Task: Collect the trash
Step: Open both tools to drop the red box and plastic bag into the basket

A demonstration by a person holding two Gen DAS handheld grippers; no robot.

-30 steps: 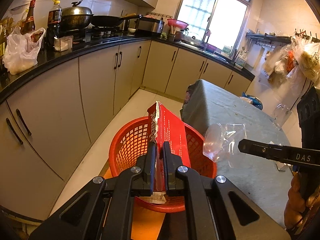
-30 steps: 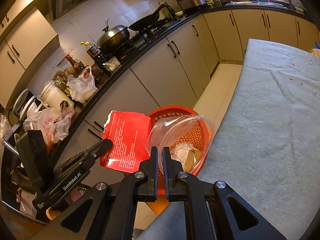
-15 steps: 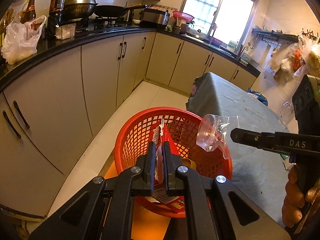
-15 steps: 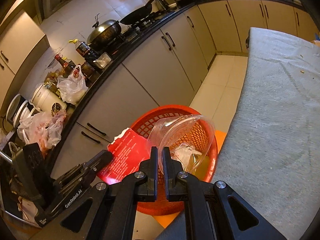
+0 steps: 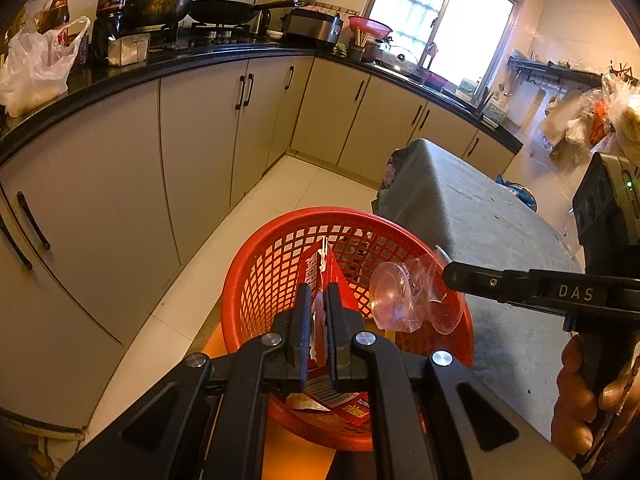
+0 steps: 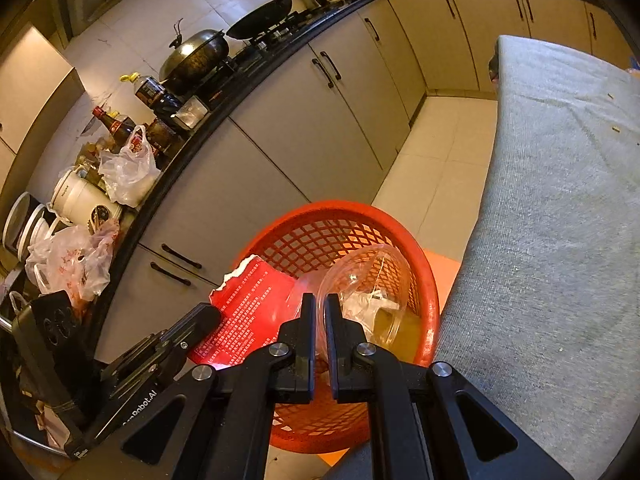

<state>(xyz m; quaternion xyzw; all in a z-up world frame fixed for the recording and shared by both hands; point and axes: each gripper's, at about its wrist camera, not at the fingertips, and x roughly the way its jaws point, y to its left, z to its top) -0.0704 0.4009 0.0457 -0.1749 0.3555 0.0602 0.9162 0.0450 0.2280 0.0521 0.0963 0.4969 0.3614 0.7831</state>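
Kitchen: one red basket (image 5: pixel 264 264); left claw (image 5: pixel 318 312) pinches one red wrapper (image 5: pixel 316 276), right claw (image 6: pixel 319 320) one clear container (image 6: pixel 360 276).

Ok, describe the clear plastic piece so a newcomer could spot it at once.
Find the red basket on the floor beside the grey-covered table. Over its rim, the right gripper pinches a clear plastic container. Unlike the red packet beside it, it is see-through and rounded.

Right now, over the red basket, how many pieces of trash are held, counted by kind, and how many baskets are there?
Red torn paper packet, in the left gripper: 1
Clear crumpled plastic container, in the right gripper: 1
Red plastic mesh basket: 1
Total: 3
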